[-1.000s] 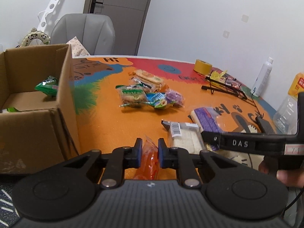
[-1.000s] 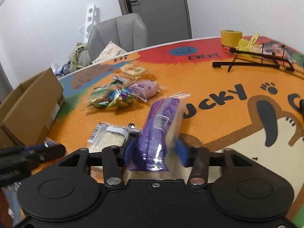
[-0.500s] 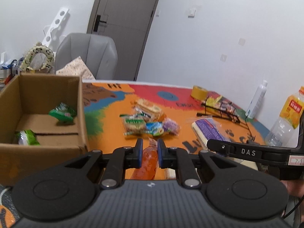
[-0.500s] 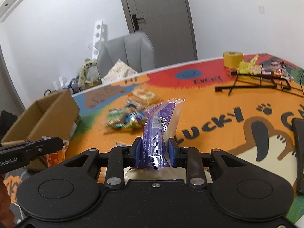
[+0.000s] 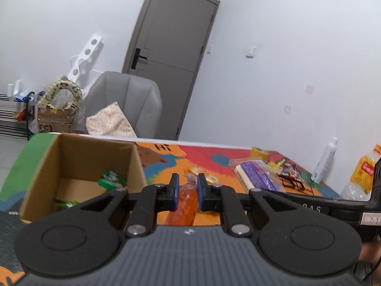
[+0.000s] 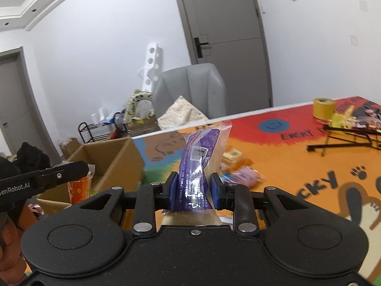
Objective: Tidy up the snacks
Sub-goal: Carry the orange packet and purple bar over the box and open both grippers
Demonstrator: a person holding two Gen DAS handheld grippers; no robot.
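Note:
My left gripper (image 5: 186, 191) is shut on an orange snack packet (image 5: 185, 197) and holds it in the air, just right of the open cardboard box (image 5: 78, 162). The box holds green snack packets (image 5: 110, 178). In the right wrist view the left gripper's finger (image 6: 59, 174) shows at the left with the orange packet (image 6: 79, 186) by the box (image 6: 112, 157). My right gripper (image 6: 194, 190) is shut on a purple-and-white snack packet (image 6: 202, 157), held upright above the table; this packet also shows in the left wrist view (image 5: 254, 174). Loose snacks (image 6: 240, 174) lie behind it.
A colourful orange mat (image 6: 297, 166) covers the table. A yellow tape roll (image 6: 323, 107) and a black wire rack (image 6: 345, 140) stand at the far right. A white bottle (image 5: 325, 159) and an orange drink bottle (image 5: 362, 174) stand at the right. A grey chair (image 5: 126, 102) is behind the table.
Both grippers have risen from the table with their packets. The left one has moved toward the box; the right one has lifted the purple packet higher and tilted up.

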